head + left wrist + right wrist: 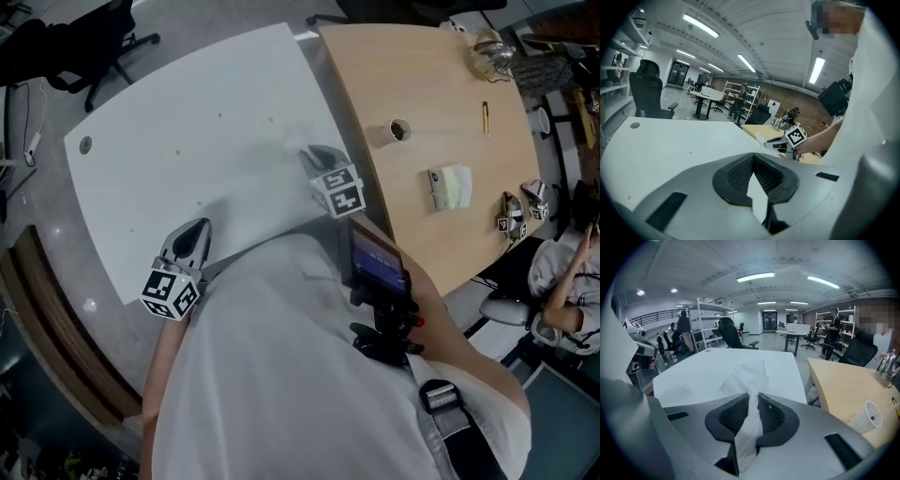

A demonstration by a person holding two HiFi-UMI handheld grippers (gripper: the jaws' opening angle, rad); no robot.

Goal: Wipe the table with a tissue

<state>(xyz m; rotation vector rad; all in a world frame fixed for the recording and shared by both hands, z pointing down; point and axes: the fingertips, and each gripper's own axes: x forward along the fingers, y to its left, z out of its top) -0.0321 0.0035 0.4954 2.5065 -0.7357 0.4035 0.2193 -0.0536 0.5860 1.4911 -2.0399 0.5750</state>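
Fingers (733,416) of your right gripper (751,401) are clamped on the tissue (749,376). Its long axis runs along the fingers, and its loose end fans out past the tips and points forward over the white counter (703,376). In the head view the tissue (292,142) lies near the counter's right edge, pointing up and left. On your left gripper (754,177) the fingers stand slightly apart with nothing between them, low over the same counter.
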